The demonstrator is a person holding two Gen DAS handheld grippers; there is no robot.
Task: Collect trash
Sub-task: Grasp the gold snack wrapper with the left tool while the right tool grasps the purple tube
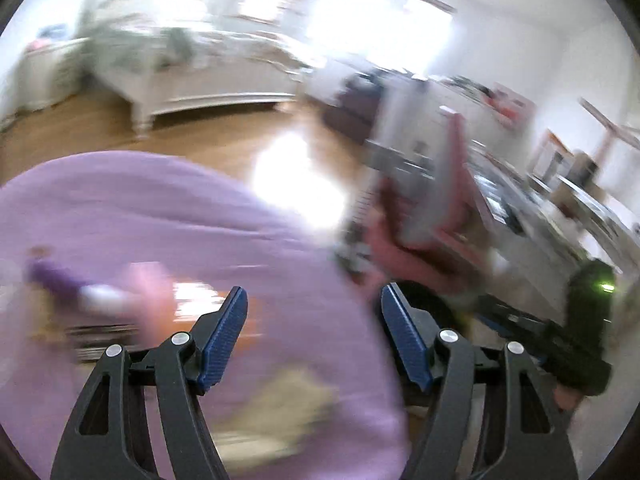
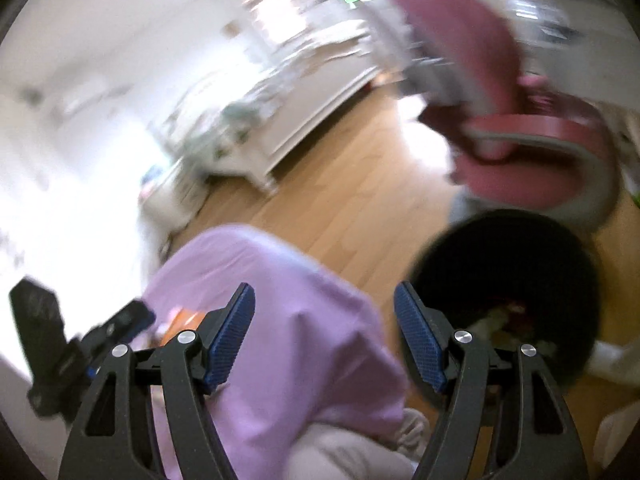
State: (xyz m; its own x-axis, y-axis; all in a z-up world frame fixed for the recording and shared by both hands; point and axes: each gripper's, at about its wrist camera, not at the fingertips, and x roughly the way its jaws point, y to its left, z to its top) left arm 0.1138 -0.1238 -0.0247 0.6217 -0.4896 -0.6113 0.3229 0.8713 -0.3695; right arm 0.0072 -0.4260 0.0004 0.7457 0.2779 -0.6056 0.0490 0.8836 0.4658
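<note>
Both views are motion-blurred. My left gripper [image 1: 314,312] is open and empty above a table with a purple cloth [image 1: 168,216]. On the cloth lie blurred items: a purple and white piece [image 1: 76,286], an orange and white piece [image 1: 200,304] and a beige crumpled piece [image 1: 288,408]. My right gripper [image 2: 324,308] is open and empty, over the cloth's edge [image 2: 280,320]. A black trash bin [image 2: 520,280] stands on the floor to its right, with scraps [image 2: 504,320] inside. The left gripper [image 2: 100,332] shows at the left of the right wrist view; the right gripper [image 1: 560,320] shows at the right of the left wrist view.
A pink desk chair [image 2: 532,136] stands behind the bin and also shows in the left wrist view [image 1: 436,208]. A white bed [image 1: 192,76] stands across the wooden floor [image 2: 340,184]. A cluttered desk [image 1: 580,200] runs along the right wall.
</note>
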